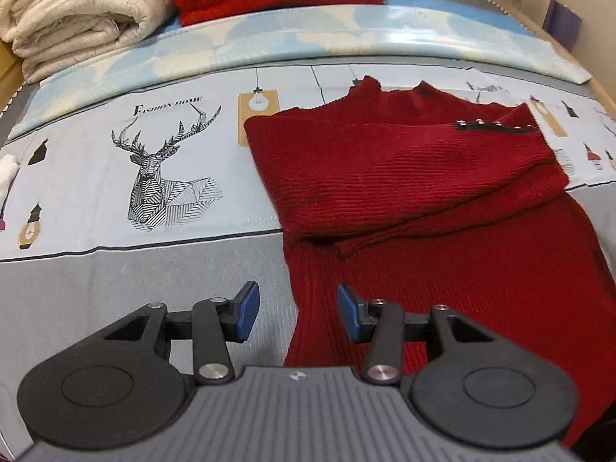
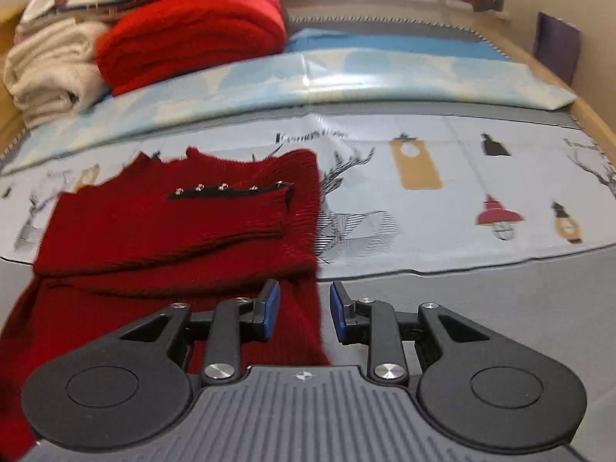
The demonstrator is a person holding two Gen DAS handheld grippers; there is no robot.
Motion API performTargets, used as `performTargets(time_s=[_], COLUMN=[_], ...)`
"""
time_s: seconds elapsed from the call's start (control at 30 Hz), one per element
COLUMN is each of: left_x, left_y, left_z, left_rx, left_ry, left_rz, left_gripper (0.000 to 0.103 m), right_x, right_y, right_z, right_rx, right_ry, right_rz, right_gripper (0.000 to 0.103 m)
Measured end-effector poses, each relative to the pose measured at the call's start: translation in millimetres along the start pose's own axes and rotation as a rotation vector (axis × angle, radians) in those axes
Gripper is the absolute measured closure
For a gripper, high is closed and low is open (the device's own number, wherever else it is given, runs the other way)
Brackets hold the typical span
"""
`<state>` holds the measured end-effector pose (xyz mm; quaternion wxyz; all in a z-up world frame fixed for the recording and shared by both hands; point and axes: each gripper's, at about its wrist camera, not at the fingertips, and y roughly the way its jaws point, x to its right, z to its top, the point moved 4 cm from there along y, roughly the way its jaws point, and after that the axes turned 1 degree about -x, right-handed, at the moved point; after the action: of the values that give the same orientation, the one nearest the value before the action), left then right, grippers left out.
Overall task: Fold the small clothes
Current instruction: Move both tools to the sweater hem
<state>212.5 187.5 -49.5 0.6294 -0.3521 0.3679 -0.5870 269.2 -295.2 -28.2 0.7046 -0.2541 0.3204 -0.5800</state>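
Both jaws stand released: our left gripper (image 1: 298, 312) and right gripper (image 2: 304, 310) each hover with nothing pinched between the blue pads. Beneath them we see the dark red sweater (image 1: 404, 177) lying flat on the bed sheet (image 1: 115, 277), sleeve folded across its body. Beyond sit a folded red knit (image 2: 192, 34) and cream blanket (image 1: 77, 19).

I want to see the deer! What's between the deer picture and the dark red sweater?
Only bare printed bedsheet, with a lamp drawing on it. The left wrist view shows the deer picture left of the sweater.
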Motion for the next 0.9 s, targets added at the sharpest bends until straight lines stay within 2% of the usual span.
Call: performTargets(time_s=[0.13, 0.23, 0.37, 0.47, 0.63, 0.73, 0.9], left_x=[-6, -16, -30, -29, -17, -12, -5], left_y=[-16, -25, -30, -19, 1, 4, 10], left_z=[-16, -31, -56, -84, -123, -136, -144], left_rx=[0.011, 0.002, -0.054, -0.169, -0.321, -0.366, -0.41], left_ry=[0.026, 0.019, -0.028, 0.031, 0.198, 0.224, 0.242], left_rz=[0.005, -0.026, -0.169, -0.231, -0.239, -0.282, -0.29], left_gripper=[0.053, 0.053, 0.053, 0.053, 0.053, 0.053, 0.053], right_x=[27, 45, 54, 48, 44, 45, 36], right_y=[-38, -56, -65, -62, -41, -31, -23], right_z=[-18, -38, -67, -93, -142, -161, -176], right_rx=[0.021, 0.007, -0.035, -0.103, -0.325, -0.424, -0.49], right_ry=[0.071, 0.094, 0.131, 0.082, -0.079, -0.118, -0.161], right_rz=[0.015, -0.004, 0.004, 0.056, 0.11, 0.135, 0.163], right_gripper=[0.07, 0.07, 0.07, 0.07, 0.07, 0.07, 0.066])
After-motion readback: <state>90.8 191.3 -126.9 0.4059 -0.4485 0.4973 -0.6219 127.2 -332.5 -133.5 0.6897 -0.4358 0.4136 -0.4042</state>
